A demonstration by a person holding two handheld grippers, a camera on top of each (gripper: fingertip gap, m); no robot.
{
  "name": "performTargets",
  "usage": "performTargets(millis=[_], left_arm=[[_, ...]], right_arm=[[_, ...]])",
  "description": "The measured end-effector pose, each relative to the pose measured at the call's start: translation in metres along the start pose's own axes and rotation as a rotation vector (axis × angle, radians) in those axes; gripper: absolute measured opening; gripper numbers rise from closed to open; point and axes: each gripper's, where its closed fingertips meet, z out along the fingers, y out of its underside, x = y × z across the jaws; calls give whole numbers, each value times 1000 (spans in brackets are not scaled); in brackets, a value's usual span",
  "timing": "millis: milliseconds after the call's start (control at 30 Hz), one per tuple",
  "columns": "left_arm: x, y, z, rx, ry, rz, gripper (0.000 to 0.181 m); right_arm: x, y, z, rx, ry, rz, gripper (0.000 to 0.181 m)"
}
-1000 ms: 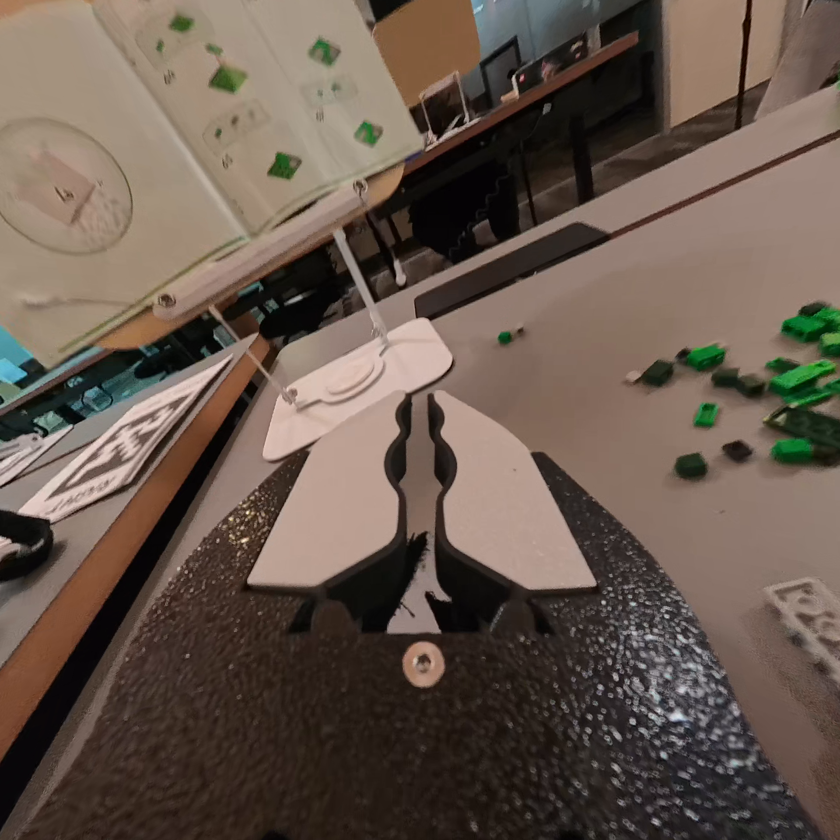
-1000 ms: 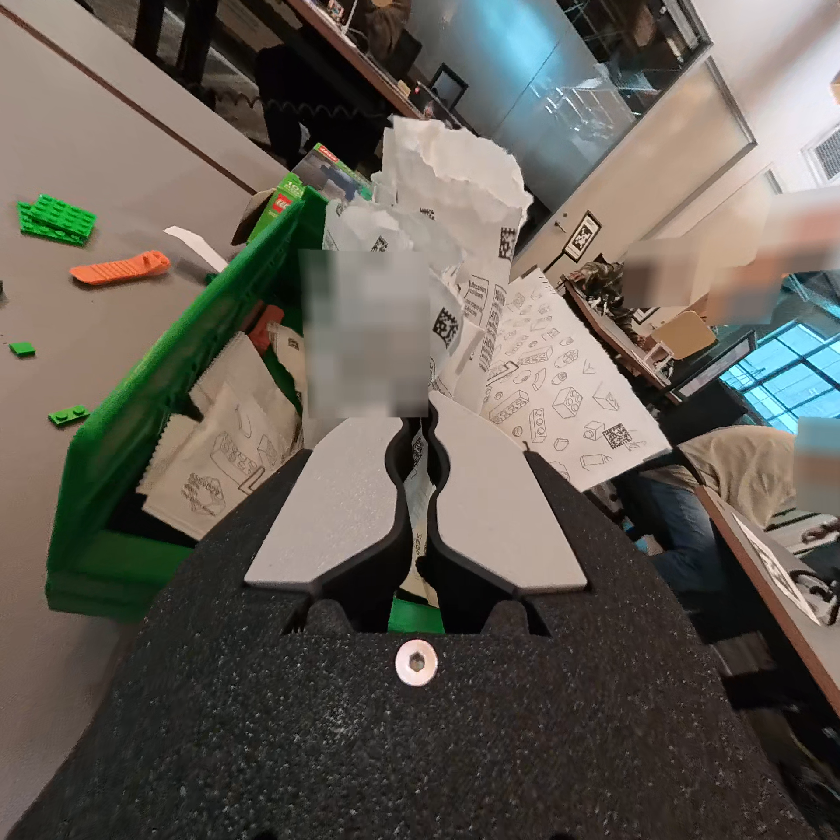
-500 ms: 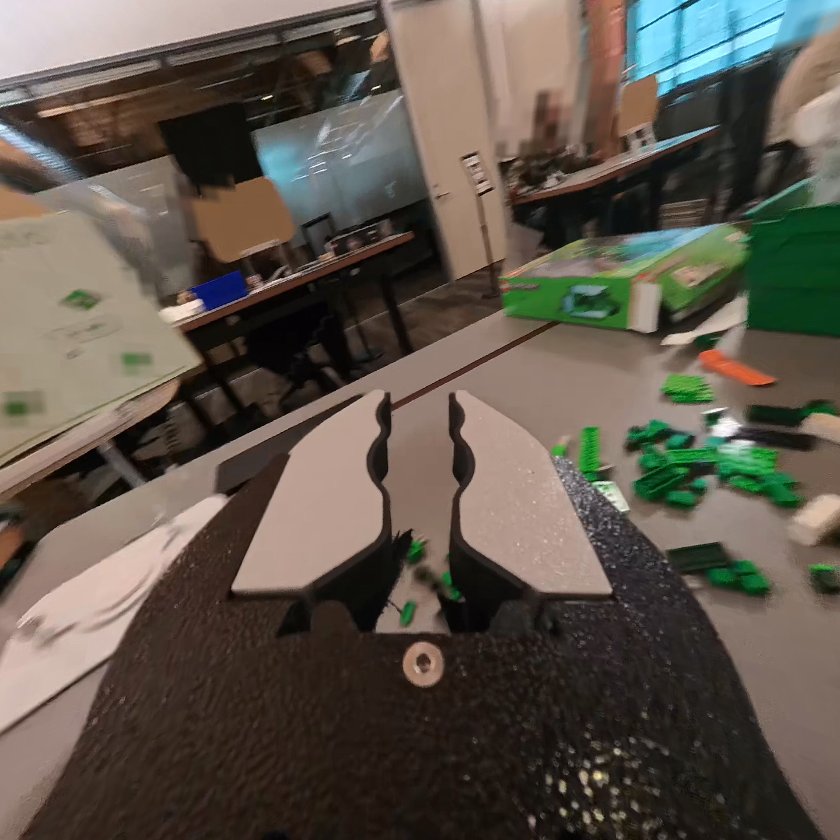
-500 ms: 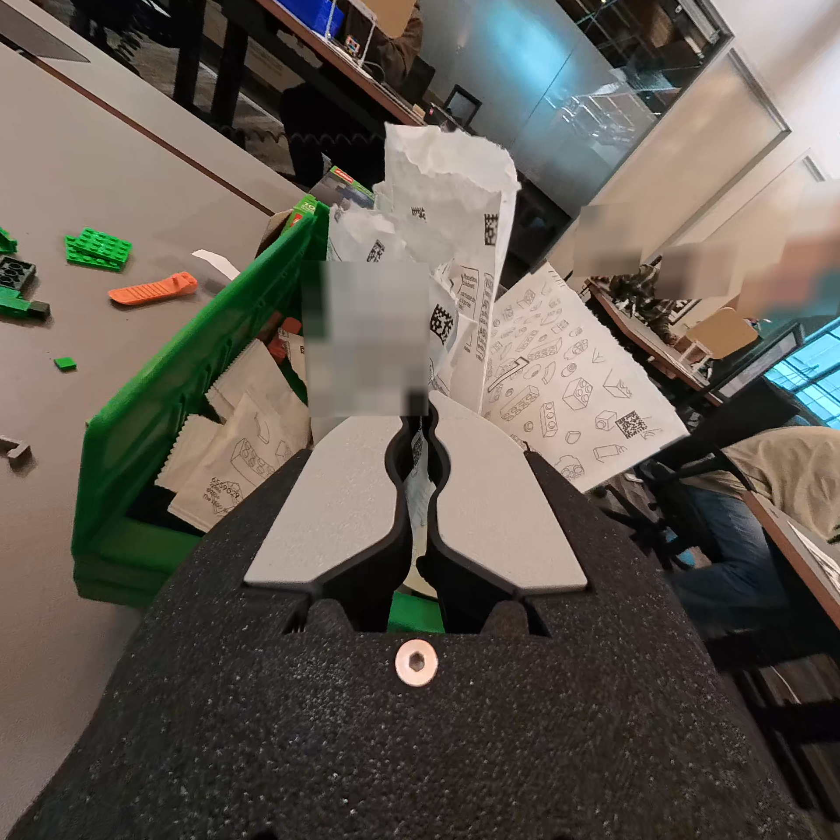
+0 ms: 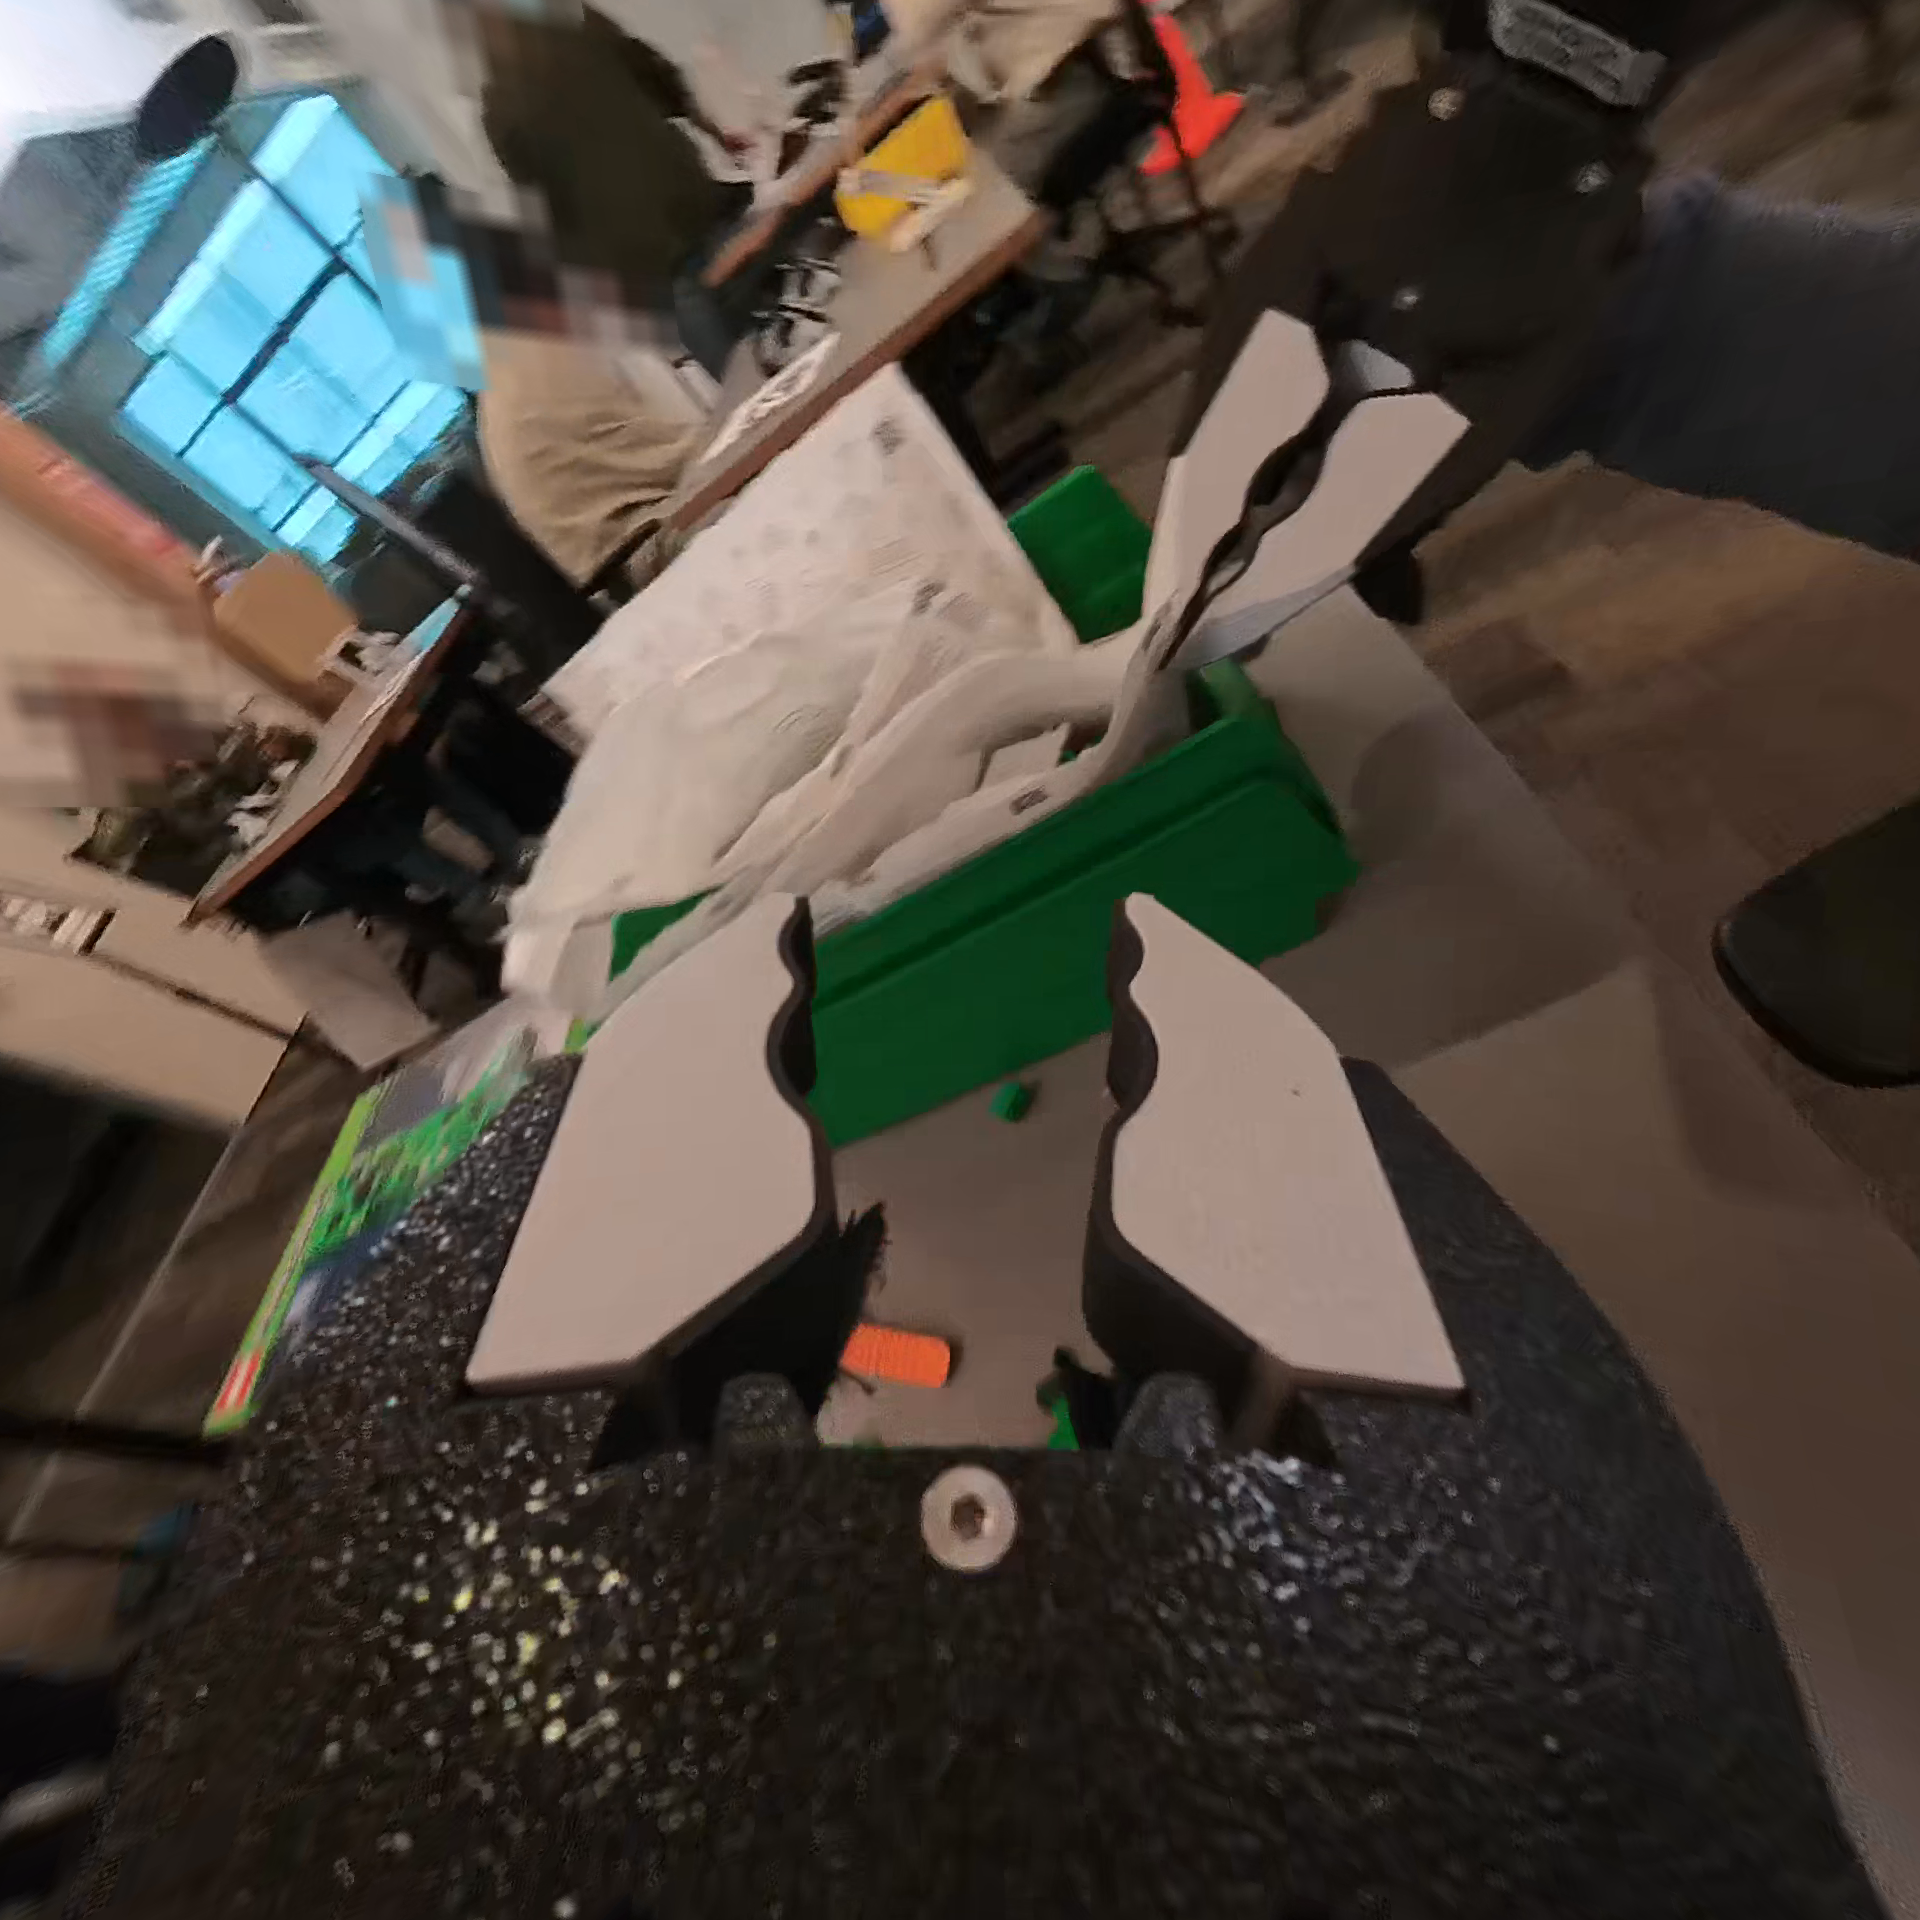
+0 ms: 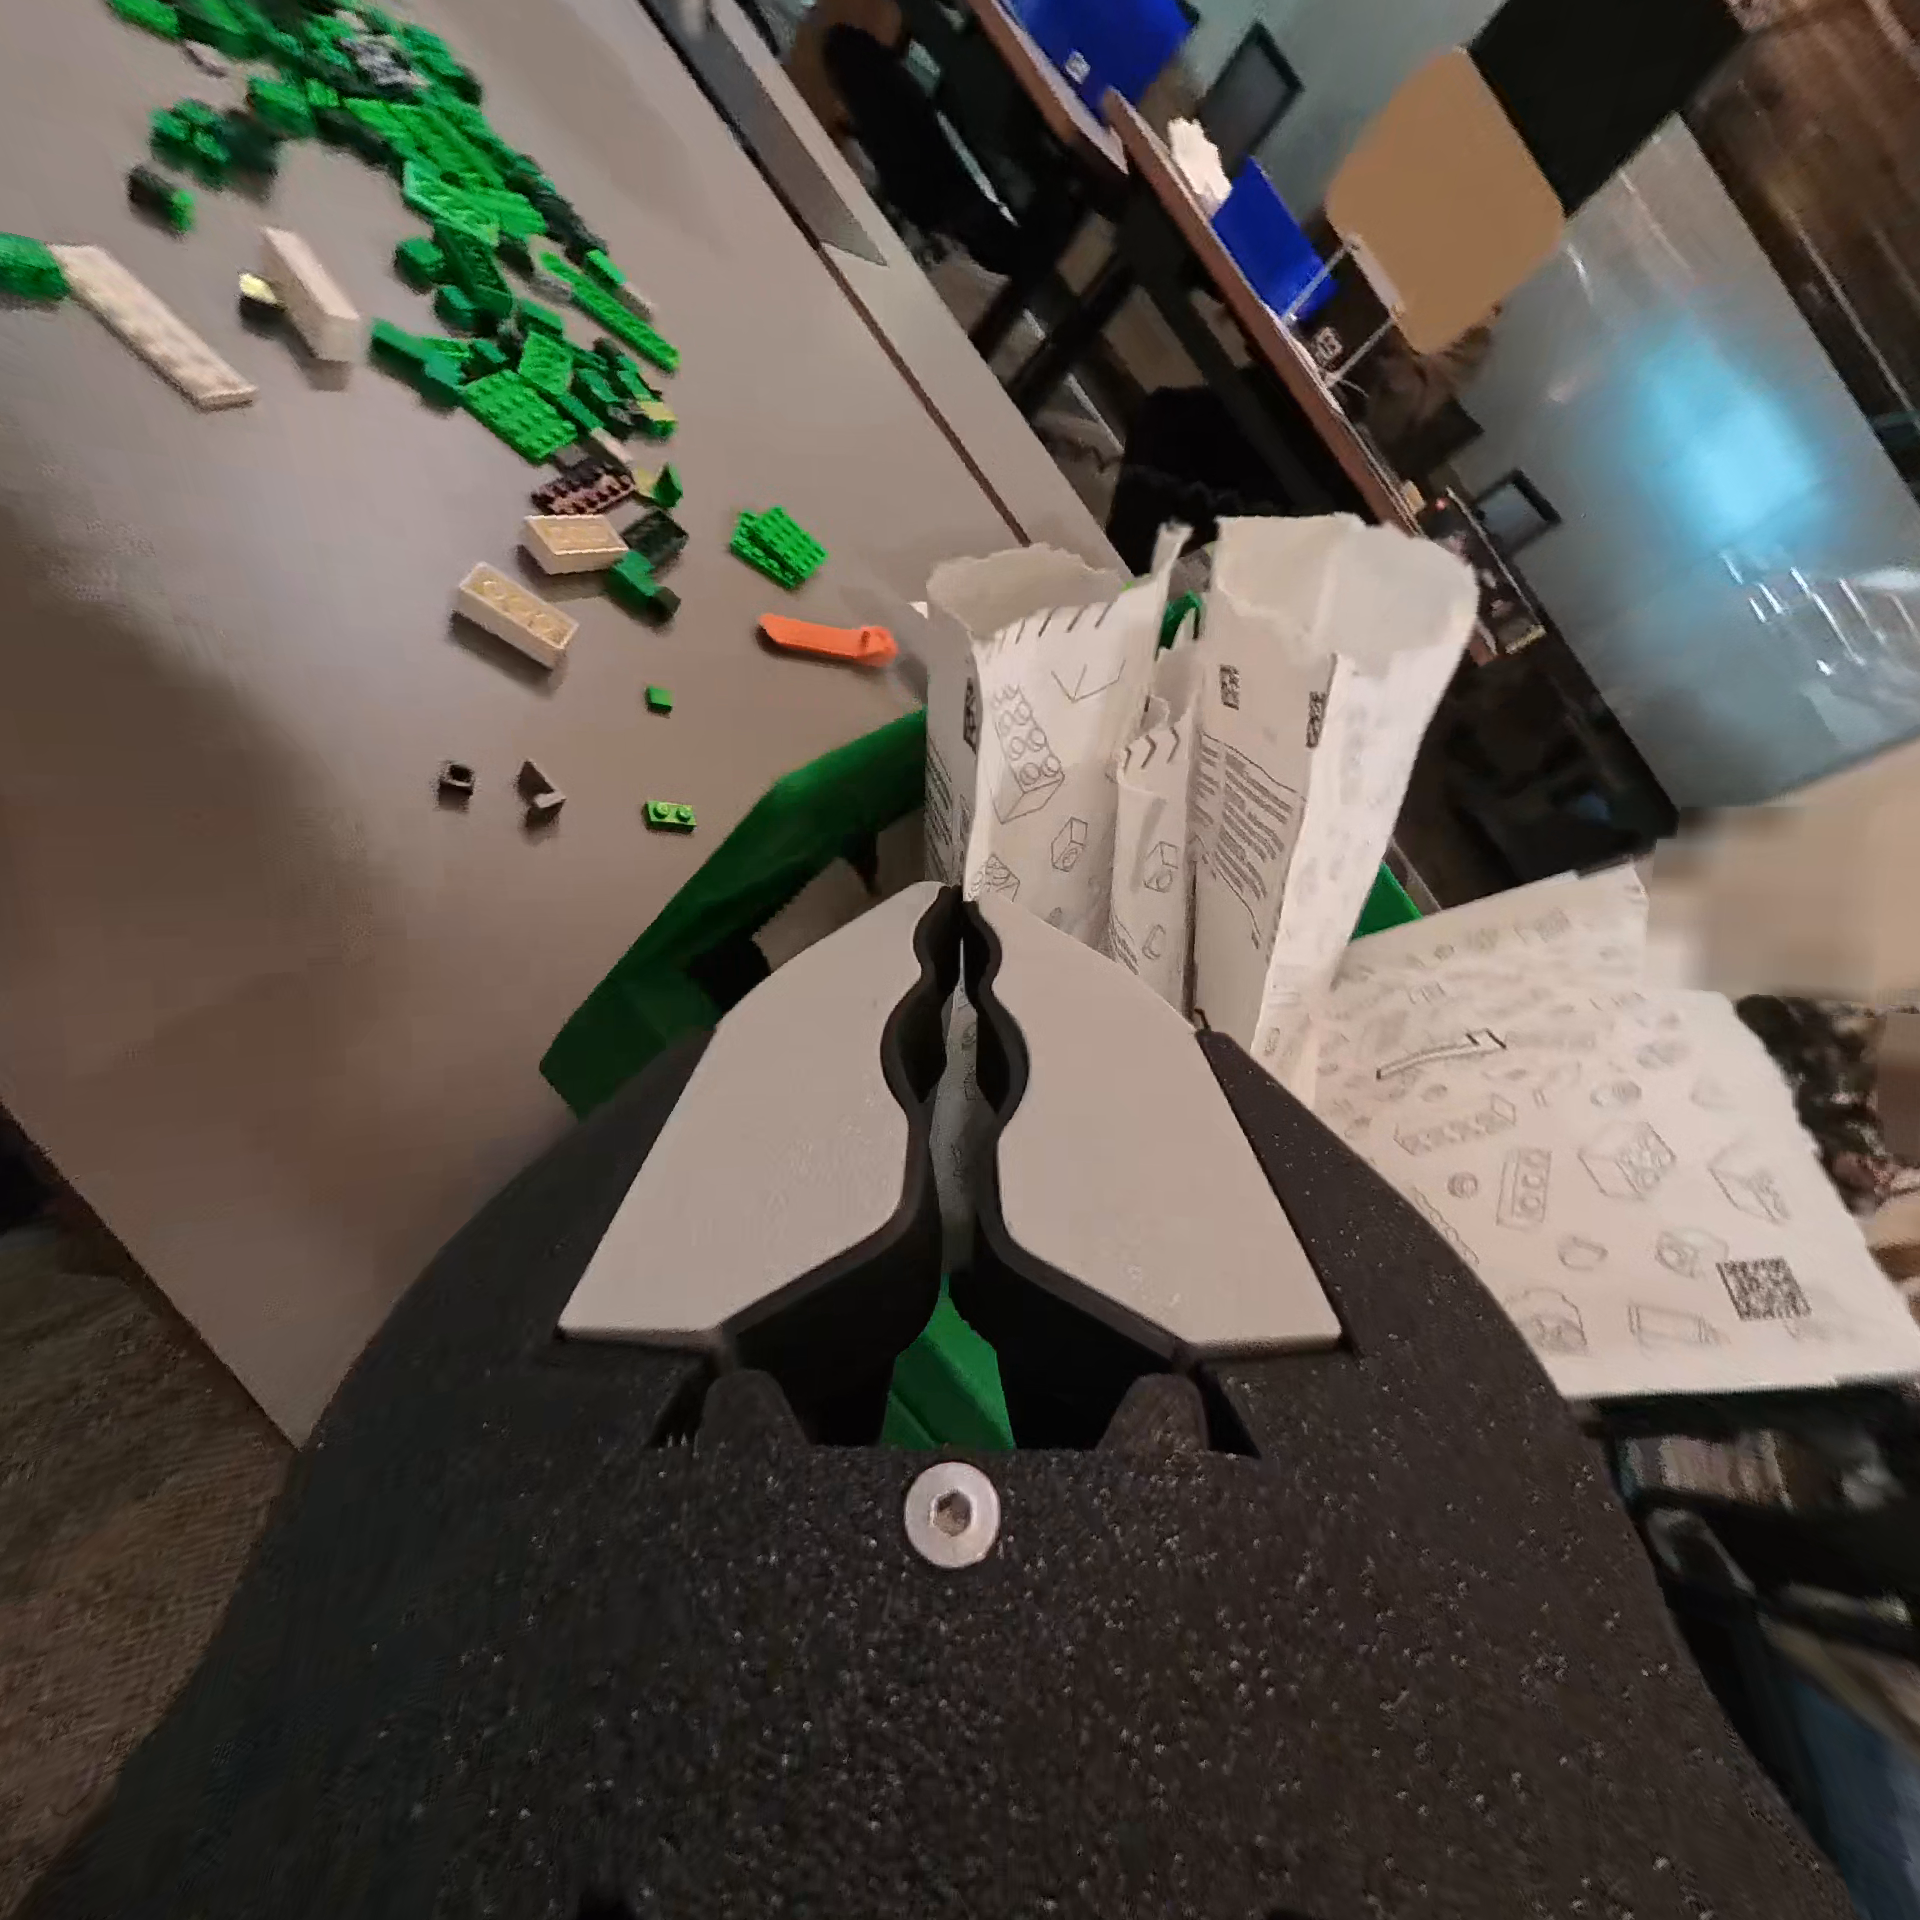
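Over the green bin point(image 6: 727, 914), right gripper point(image 6: 961, 925) clamped on a white paper bag point(image 6: 1049, 769), left gripper point(image 5: 961, 935) spread apart.

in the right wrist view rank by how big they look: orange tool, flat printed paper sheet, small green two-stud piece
1. flat printed paper sheet, though nearness to the camera inflates it
2. orange tool
3. small green two-stud piece

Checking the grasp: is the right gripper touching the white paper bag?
Touching. The right wrist view shows the right gripper shut on the white paper bag, whose paper sits pinched between its fingers.
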Motion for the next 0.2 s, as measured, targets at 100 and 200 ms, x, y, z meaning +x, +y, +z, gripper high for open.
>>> performTargets(millis=[100, 200], left_arm=[[16, -10, 38, 0, 102, 76, 53], [29, -20, 65, 23, 175, 149, 54]], right_arm=[[-4, 0, 1, 16, -40, -25, 0], [-3, -1, 1, 22, -63, -35, 0]])
